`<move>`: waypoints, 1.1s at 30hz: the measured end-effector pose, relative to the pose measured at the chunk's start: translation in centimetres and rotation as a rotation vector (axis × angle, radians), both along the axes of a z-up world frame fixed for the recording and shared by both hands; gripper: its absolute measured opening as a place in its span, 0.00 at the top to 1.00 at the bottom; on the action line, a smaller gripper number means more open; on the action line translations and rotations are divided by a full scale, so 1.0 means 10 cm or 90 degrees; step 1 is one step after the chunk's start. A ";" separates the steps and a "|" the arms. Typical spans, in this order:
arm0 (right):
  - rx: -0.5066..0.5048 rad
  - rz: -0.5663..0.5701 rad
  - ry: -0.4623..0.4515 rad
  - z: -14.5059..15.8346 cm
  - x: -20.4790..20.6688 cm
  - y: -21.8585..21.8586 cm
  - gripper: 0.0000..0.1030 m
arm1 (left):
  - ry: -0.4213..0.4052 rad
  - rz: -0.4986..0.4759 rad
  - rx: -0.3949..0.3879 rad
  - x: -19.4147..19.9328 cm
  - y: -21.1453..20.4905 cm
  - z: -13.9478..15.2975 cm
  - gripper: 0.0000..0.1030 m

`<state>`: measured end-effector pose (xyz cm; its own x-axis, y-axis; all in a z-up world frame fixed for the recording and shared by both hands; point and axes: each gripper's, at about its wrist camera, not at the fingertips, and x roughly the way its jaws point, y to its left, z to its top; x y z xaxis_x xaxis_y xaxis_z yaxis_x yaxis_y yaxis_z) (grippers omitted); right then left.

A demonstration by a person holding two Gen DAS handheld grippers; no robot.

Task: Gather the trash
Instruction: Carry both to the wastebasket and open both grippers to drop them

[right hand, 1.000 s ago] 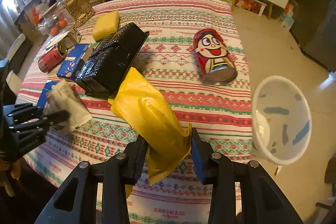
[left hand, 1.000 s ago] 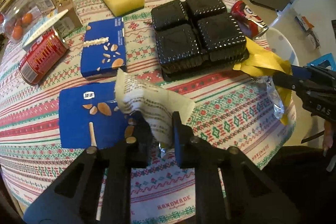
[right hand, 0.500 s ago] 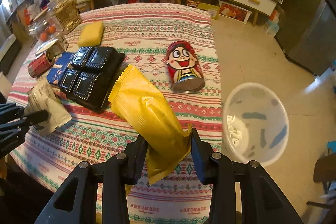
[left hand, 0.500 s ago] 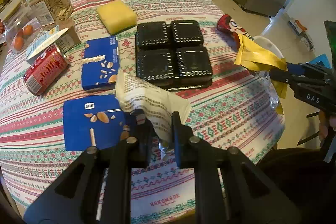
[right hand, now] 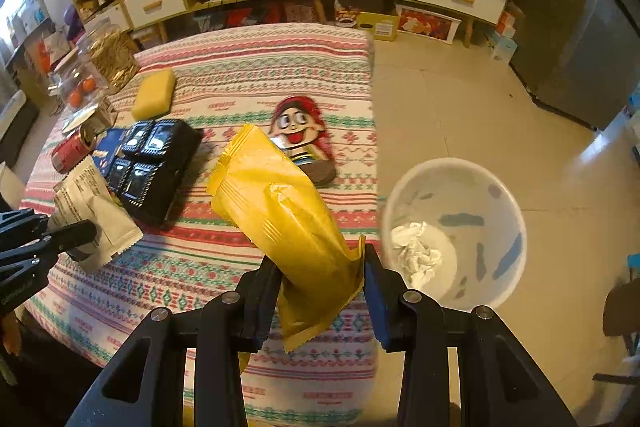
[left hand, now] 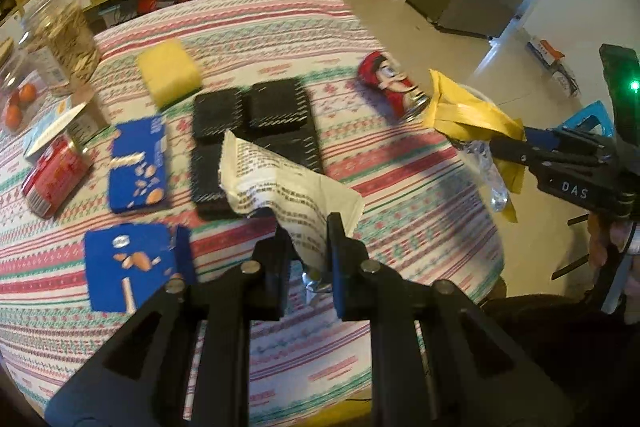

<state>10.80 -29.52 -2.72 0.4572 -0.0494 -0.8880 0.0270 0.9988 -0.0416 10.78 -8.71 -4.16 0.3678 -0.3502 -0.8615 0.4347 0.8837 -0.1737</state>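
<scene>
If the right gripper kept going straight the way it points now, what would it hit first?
Probably the striped tablecloth near the table's edge: the right gripper, shut on the yellow snack wrapper, points steeply down, with the white plastic bin off to its right. Depth is uncertain.

Yellow wrapper and cream printed wrapper held above table; white bin on floor.
</scene>
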 end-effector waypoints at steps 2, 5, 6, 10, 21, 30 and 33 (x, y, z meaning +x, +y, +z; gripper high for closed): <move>0.001 -0.010 -0.004 0.03 -0.02 -0.10 0.61 | -0.002 -0.008 -0.010 0.02 -0.13 0.03 0.82; 0.002 -0.032 -0.007 0.07 -0.08 -0.28 0.61 | -0.006 -0.021 -0.021 0.03 -0.32 0.06 0.82; 0.002 -0.038 -0.007 0.07 -0.10 -0.33 0.61 | -0.007 -0.027 -0.023 0.04 -0.40 0.07 0.82; 0.005 -0.072 -0.004 0.09 -0.18 -0.61 0.61 | -0.013 -0.055 -0.034 0.03 -0.73 0.07 0.82; 0.037 -0.163 -0.009 0.13 -0.34 -1.31 0.61 | -0.022 -0.136 -0.057 0.01 -1.67 0.02 0.82; 0.027 -0.208 0.004 0.08 -0.46 -1.70 0.61 | -0.025 -0.162 -0.043 0.21 -2.31 -0.24 0.82; 0.025 -0.216 0.012 0.04 -0.49 -1.79 0.61 | -0.040 -0.173 -0.039 0.22 -2.43 -0.29 0.81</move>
